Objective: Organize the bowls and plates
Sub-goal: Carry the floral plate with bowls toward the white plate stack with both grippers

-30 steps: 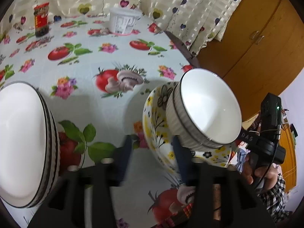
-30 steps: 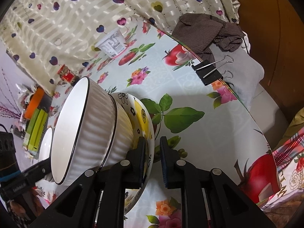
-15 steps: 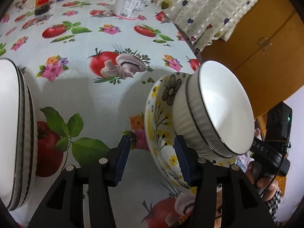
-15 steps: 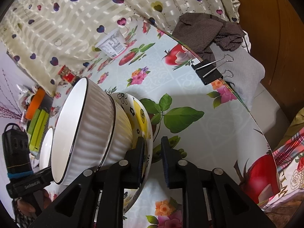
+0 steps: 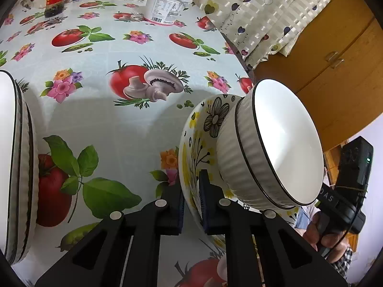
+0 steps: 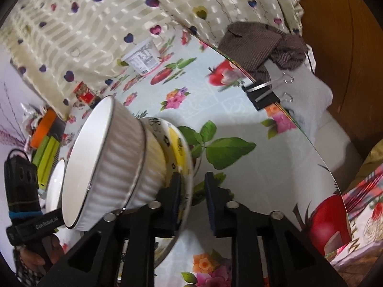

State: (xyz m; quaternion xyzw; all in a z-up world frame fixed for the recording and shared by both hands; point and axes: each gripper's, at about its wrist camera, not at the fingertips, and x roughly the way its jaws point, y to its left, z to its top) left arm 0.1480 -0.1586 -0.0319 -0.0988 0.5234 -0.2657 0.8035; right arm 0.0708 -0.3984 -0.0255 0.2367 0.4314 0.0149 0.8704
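- The left gripper [image 5: 191,205] has just been closing and now pinches the near rim of the floral bowl [image 5: 203,129], one pad inside, one outside.
- The right gripper [image 6: 191,201] pinches the opposite rim of the same bowl [image 6: 178,148]; its jaws are nearly pressed together on the thin wall.
- A white ribbed bowl [image 5: 282,143] sits nested in the floral one, and both tilt steeply above the tablecloth [image 5: 115,124].
- Risk, as I judge it: the ribbed bowl rests loose, so more tilt or a jerk could slide it out; uneven lifting by the two hands could twist the rim from the pads.
- Only the left wrist view shows the stack of white plates [image 5: 16,167] at the left edge, probably the target area.
- Only the right wrist view shows the binder clip [image 6: 263,95] at the table edge and the brown cloth [image 6: 263,45].
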